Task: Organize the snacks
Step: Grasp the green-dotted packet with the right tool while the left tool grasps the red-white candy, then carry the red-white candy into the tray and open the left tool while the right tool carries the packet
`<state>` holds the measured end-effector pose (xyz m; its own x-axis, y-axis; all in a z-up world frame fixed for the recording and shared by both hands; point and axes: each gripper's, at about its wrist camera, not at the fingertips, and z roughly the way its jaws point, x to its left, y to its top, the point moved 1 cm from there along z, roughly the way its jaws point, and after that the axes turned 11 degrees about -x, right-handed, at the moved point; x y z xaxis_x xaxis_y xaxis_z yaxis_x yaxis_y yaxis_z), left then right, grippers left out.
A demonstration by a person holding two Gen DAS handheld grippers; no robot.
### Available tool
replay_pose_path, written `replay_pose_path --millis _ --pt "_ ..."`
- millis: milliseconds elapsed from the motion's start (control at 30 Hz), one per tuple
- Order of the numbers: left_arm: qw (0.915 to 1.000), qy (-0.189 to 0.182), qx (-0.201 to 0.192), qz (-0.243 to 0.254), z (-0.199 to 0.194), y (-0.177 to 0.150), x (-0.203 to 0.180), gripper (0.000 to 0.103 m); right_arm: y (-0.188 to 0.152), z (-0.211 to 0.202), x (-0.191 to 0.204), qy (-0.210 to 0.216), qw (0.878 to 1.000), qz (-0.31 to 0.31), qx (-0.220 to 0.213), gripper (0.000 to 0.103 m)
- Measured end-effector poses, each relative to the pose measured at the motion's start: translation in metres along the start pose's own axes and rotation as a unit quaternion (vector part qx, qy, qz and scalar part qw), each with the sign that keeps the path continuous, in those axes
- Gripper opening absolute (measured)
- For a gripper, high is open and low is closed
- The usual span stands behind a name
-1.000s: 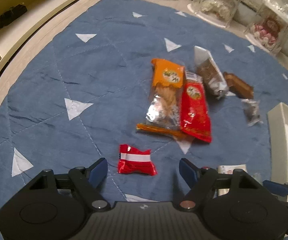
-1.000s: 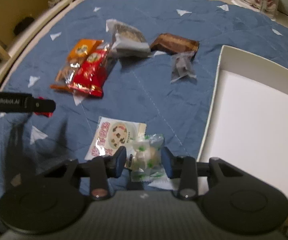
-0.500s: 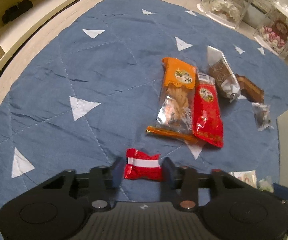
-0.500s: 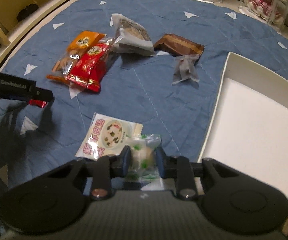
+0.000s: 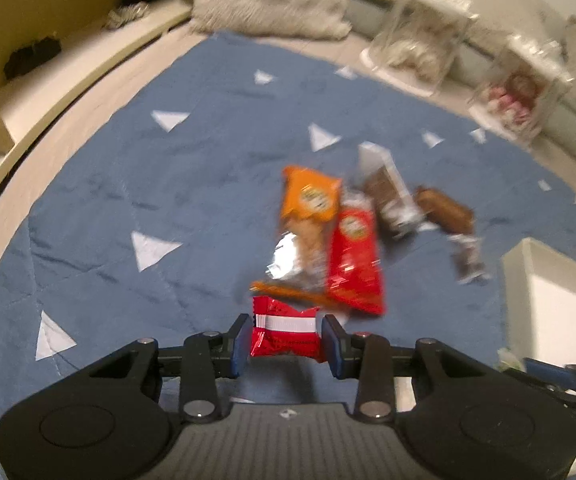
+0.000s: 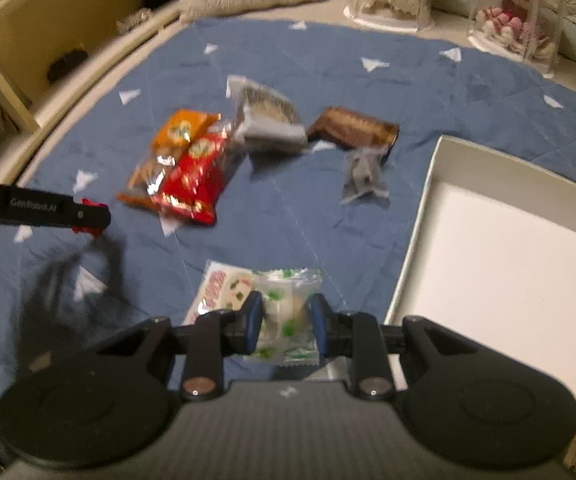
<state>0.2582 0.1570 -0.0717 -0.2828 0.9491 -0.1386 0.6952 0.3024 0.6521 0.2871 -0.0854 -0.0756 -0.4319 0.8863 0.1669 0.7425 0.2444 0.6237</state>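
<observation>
Left gripper (image 5: 284, 338) is clamped on a red candy (image 5: 286, 334), pads pressing both its sides above the quilt (image 5: 108, 208). Orange pack (image 5: 308, 204) and red pack (image 5: 354, 264) lie just beyond. Right gripper (image 6: 286, 322) pinches a green-print sweet (image 6: 288, 316) beside the white box (image 6: 508, 276).

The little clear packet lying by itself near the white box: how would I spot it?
Find the white box on the blue mat, then look just left of its far corner. The clear packet lies below the brown bar; it alone is see-through and crinkled, with dark contents.
</observation>
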Motion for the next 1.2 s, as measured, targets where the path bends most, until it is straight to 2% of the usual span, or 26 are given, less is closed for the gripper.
replay_pose_path --millis 267,533,867,1200 --pt "0.9988 -0.031 -0.03 0.024 -0.034 0.001 -0.038 0.04 0.009 -0.044 -0.023 0.003 0.999 0.025 -0.044 0.031" --pt "0.9967 -0.065 -0.043 0.023 -0.049 -0.007 -0.079 0.04 0.002 -0.085 -0.063 -0.02 0.996 0.053 -0.074 0.031" --pt "0.9904 -0.128 -0.018 0.049 -0.048 -0.03 -0.15 0.04 -0.022 -0.12 -0.104 -0.055 0.992 0.084 -0.083 0.031" --pt "0.9838 -0.162 0.022 0.075 -0.041 -0.06 -0.192 0.039 -0.051 -0.135 -0.132 -0.076 0.991 0.093 -0.064 0.031"
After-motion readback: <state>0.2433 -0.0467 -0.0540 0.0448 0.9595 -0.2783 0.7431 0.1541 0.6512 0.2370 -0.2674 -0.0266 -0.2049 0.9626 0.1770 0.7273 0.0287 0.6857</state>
